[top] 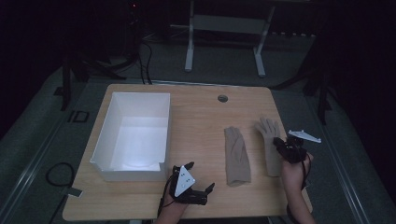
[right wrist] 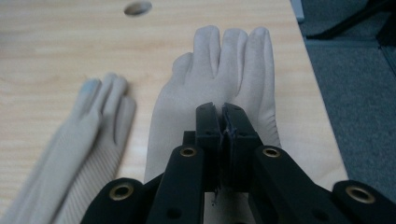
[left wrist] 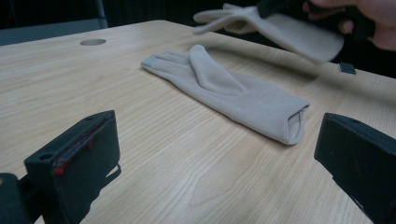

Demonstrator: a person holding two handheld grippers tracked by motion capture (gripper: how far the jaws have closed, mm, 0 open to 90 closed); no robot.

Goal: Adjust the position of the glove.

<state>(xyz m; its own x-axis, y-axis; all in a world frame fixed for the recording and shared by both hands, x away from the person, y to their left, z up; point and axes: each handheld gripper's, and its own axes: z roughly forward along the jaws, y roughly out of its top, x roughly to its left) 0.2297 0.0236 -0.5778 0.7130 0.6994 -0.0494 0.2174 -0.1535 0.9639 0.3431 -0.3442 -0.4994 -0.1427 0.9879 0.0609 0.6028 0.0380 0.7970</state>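
We clamp the right gripper (top: 280,143) on a beige glove (top: 269,140) at the table's (top: 201,116) right side, fingers pointing far, cuff near; our left gripper (top: 201,186) rests released.

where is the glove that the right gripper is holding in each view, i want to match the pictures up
High view: the held glove is right of centre, near the table's right edge, under the right gripper.
Left gripper view: top right, lifted off the wood.
Right gripper view: centre, fingers pointing up.
Shared landmark: the round hole in the table.
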